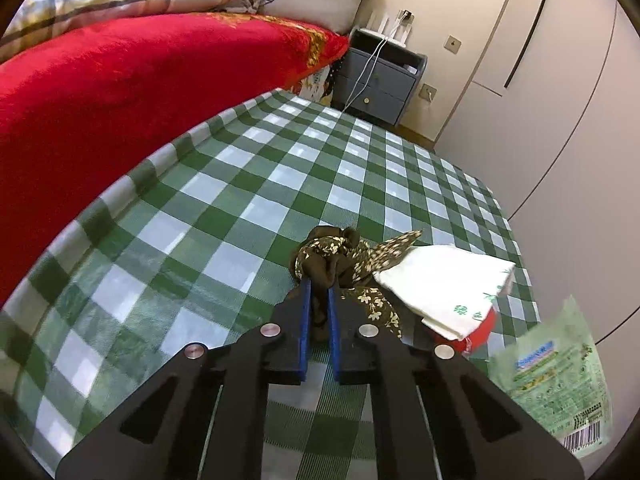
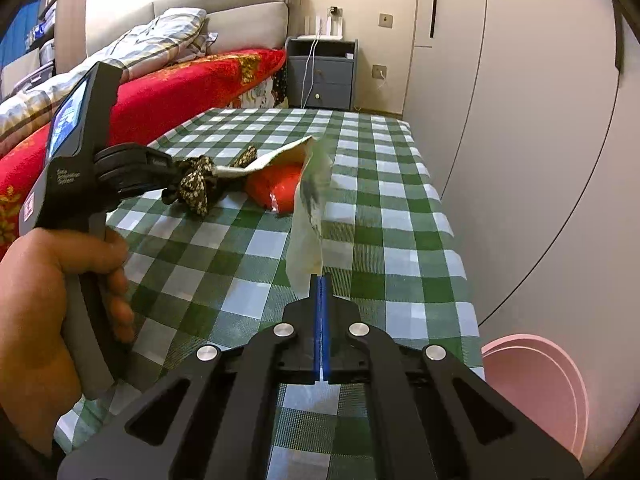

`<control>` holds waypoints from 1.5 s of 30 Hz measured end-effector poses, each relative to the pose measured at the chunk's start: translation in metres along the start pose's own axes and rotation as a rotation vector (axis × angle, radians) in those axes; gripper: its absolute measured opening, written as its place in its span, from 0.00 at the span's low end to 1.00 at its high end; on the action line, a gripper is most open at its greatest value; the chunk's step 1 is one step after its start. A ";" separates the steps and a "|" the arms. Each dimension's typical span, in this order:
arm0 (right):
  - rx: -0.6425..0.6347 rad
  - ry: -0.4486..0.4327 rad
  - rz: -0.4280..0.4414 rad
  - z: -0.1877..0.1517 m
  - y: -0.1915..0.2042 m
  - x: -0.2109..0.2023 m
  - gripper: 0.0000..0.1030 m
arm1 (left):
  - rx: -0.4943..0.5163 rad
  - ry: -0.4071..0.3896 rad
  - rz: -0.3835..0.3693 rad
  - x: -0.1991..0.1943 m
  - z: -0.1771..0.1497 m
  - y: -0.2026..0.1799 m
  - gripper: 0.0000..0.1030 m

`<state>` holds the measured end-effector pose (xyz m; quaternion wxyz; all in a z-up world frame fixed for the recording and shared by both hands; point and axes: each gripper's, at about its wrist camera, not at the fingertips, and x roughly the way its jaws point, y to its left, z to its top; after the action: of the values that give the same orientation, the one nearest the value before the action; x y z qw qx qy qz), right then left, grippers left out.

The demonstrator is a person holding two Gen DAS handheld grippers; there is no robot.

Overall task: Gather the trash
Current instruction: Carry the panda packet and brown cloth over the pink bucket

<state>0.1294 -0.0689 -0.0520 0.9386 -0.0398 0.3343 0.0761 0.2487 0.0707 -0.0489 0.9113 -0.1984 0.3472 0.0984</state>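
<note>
A brown floral cloth (image 1: pixel 332 252) lies bunched on the green checked tablecloth (image 1: pixel 224 208), and my left gripper (image 1: pixel 320 284) is shut on its near end. In the right wrist view the left gripper (image 2: pixel 176 180) comes in from the left with the floral cloth (image 2: pixel 196 188) at its tips. A folded white paper (image 1: pixel 444 284) rests partly over a red packet (image 1: pixel 480 330) just right of the cloth. My right gripper (image 2: pixel 322 278) is shut on the edge of a thin plastic wrapper (image 2: pixel 310 208), which stands up above the table. The same green-printed wrapper (image 1: pixel 556 380) shows at lower right in the left wrist view.
A pink bin (image 2: pixel 548 392) stands beside the table's right edge, near the white wardrobe (image 2: pixel 520 120). A bed with a red blanket (image 1: pixel 120 92) runs along the table's left side. A grey nightstand (image 1: pixel 380 80) sits at the far end. A hand (image 2: pixel 40 300) grips the left tool's handle.
</note>
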 end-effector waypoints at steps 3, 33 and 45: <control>0.001 -0.022 -0.004 0.003 -0.002 -0.010 0.00 | 0.019 -0.016 0.007 -0.017 -0.001 0.000 0.07; 0.038 -0.173 0.033 -0.004 -0.018 -0.144 0.00 | 0.242 -0.154 -0.094 -0.194 -0.052 -0.011 0.07; 0.018 -0.191 0.039 -0.009 -0.020 -0.169 0.00 | 0.299 -0.149 -0.135 -0.205 -0.074 -0.026 0.07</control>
<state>-0.0020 -0.1094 0.0490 0.9649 -0.0176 0.2445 0.0948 0.0617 0.0068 0.0458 0.9583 -0.0759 0.2755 -0.0014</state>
